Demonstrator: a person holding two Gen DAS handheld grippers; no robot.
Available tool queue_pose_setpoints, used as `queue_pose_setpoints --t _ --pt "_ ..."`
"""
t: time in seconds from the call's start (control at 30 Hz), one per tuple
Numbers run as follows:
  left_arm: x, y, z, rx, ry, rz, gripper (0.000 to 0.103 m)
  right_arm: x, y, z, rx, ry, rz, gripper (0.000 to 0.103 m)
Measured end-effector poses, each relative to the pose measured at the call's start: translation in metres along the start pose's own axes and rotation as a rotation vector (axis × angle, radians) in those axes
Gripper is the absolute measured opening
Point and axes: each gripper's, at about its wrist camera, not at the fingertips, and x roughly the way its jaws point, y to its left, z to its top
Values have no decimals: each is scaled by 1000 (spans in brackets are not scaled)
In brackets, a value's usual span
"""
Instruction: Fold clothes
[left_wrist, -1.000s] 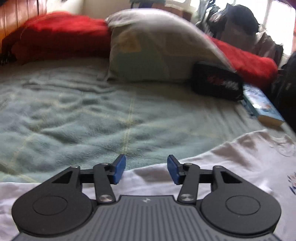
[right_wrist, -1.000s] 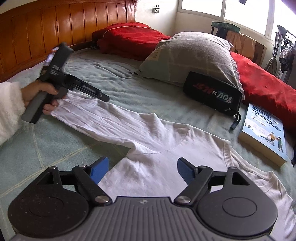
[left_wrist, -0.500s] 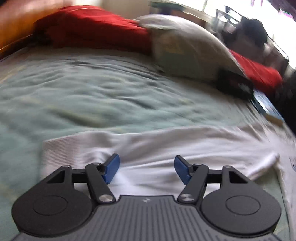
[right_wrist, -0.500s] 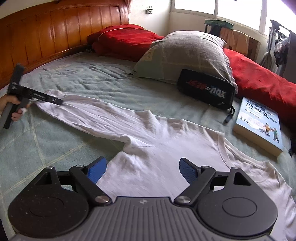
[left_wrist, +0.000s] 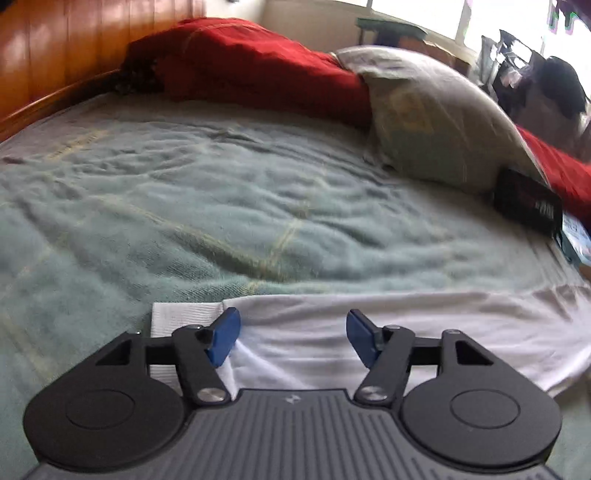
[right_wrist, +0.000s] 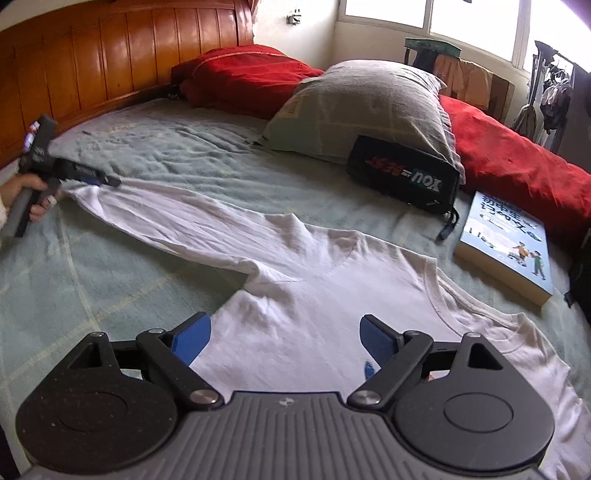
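A shirt (right_wrist: 303, 302) is spread on the bed (right_wrist: 155, 147), its body at lower centre of the right wrist view, one sleeve (right_wrist: 166, 218) stretched toward the left edge. A pillow (right_wrist: 369, 107) is set at upper centre, against a blanket (right_wrist: 243, 77) behind it. A pouch (right_wrist: 402, 173) is propped before the pillow. A book (right_wrist: 506, 240) is laid right of the pouch. A headboard (right_wrist: 110, 62) is seen at upper left.

White shirt (right_wrist: 317, 295): soft matt cotton-like cloth, ribbed cuff (left_wrist: 184, 319). Green blanket (left_wrist: 221, 206): fuzzy, rough. Headboard (right_wrist: 110, 62): glossy varnished wood. Book (right_wrist: 506, 240): smooth paper cover.
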Motion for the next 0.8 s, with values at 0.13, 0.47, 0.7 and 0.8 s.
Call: queue_pose_setpoints --t 0.13,0.47,0.7,0.8 --pt "-25 -41 -11 200 -46 -22 78 15 -7 14 27 17 -2 95" --pt "-5 -37 -39 207 46 48 82 152 -50 71 233 144 -156 97" --pt "-14 -33 -50 216 16 38 84 215 -52 81 244 142 -213 103" --pt "-13 -34 -46 214 25 49 84 209 -58 88 277 135 -205 103"
